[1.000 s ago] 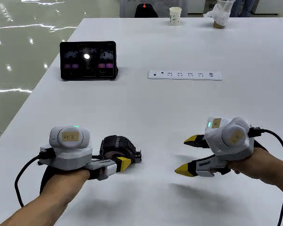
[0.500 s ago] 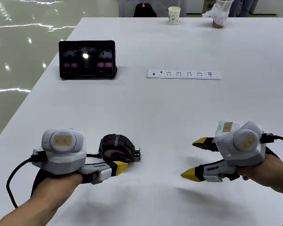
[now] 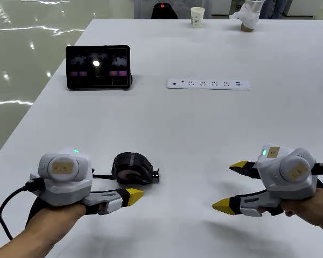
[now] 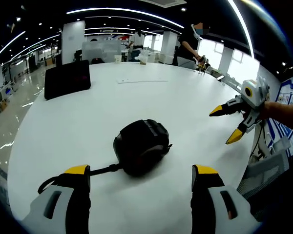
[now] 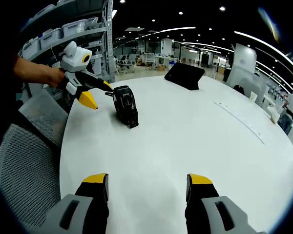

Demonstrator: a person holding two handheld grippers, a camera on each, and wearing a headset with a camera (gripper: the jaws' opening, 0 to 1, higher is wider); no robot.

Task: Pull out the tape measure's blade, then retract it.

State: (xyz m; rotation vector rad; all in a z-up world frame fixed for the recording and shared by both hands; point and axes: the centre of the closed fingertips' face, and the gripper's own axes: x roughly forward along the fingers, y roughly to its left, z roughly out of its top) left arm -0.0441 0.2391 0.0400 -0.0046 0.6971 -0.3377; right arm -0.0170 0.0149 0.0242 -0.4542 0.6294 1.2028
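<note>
The black round tape measure [image 3: 132,167] lies at 7 o'clock on the white surface [image 3: 194,129], just before the left tool [image 4: 141,171], whose jaws stand wide apart and empty. The right tool [image 3: 230,185], at 4 o'clock, gapes empty too. Bare surface separates them; its left edge is near the left tool. The writing on the stickers [image 3: 63,167] is too small to read.

The tape measure [image 3: 132,167] seems matt black plastic, perhaps rubbery, on a smooth, faintly glossy white table [image 3: 204,123].
</note>
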